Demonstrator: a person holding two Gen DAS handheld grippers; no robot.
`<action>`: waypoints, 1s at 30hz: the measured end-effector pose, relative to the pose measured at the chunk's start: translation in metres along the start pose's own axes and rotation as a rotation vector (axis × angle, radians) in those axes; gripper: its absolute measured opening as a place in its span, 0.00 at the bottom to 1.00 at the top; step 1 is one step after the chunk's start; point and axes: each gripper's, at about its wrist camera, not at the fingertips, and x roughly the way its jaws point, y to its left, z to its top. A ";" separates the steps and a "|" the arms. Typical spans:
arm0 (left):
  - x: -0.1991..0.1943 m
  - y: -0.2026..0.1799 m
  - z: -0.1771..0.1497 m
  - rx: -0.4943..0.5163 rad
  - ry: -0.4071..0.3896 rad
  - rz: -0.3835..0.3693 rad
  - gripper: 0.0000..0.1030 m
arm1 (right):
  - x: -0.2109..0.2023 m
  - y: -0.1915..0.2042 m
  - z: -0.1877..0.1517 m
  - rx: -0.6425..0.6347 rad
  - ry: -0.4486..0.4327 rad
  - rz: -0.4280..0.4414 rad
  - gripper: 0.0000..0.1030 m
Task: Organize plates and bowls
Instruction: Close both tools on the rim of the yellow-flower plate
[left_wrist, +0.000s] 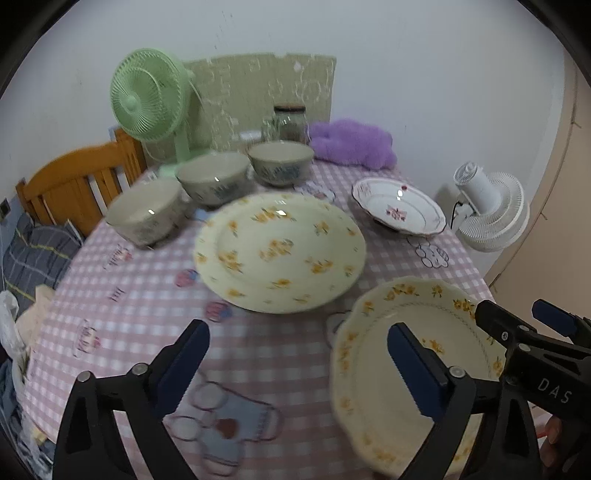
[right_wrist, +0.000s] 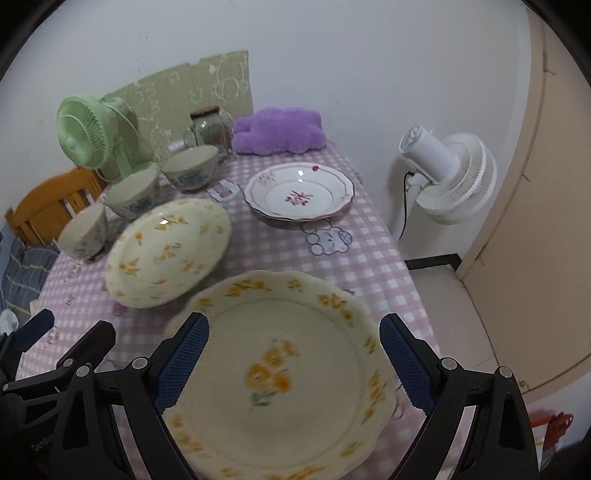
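Three bowls (left_wrist: 212, 182) line the far left of my pink-checked tabletop (left_wrist: 140, 295), with the large yellow-flowered plate (left_wrist: 279, 254) at centre. My left gripper (left_wrist: 297, 363) hangs released above bare cloth just left of the scalloped yellow plate (right_wrist: 280, 373), nothing between its jaws. That plate lies below my right gripper (right_wrist: 293, 363), whose blue pads stand spread over its rim, apart from it. Far right, near the edge, sits the pink-flowered plate (right_wrist: 299, 192).
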 end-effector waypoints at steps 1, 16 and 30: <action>0.006 -0.006 -0.001 -0.008 0.014 0.007 0.94 | 0.005 -0.006 0.001 -0.005 0.009 0.003 0.92; 0.067 -0.051 -0.022 -0.101 0.191 0.044 0.75 | 0.081 -0.049 -0.003 -0.085 0.196 0.107 0.83; 0.081 -0.061 -0.023 -0.108 0.215 0.115 0.73 | 0.104 -0.043 -0.004 -0.143 0.264 0.191 0.66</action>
